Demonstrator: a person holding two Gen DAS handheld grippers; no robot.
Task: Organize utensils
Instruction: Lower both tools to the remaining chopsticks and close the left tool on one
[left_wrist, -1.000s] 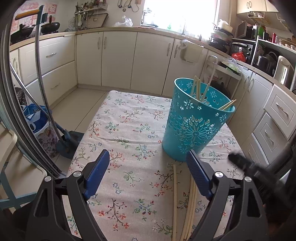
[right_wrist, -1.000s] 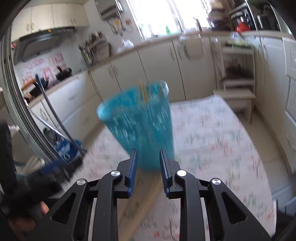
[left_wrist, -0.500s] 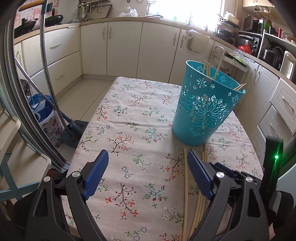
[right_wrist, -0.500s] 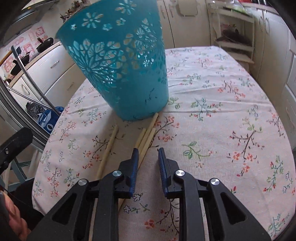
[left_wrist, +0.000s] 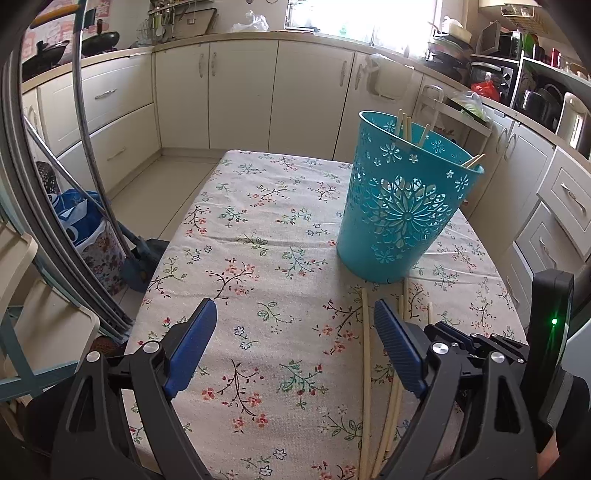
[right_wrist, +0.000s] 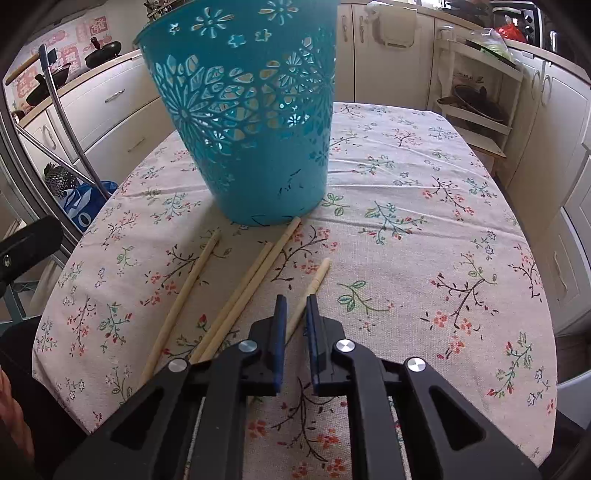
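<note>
Four chopsticks (right_wrist: 236, 291) lay by my bin (right_wrist: 255, 122); my right gripper (right_wrist: 294, 314) narrowed around one for lifting, my left gripper (left_wrist: 295, 332) stayed wide.

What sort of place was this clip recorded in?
A home kitchen, most likely. Cream cabinets run under a countertop along the walls, woks sit on the counter at left, and a table with a floral tablecloth carries a teal cutout basket holding chopsticks.

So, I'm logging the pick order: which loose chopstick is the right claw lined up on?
The rightmost chopstick, lying alone; it runs between the right claw pads, unlike the three left.
</note>
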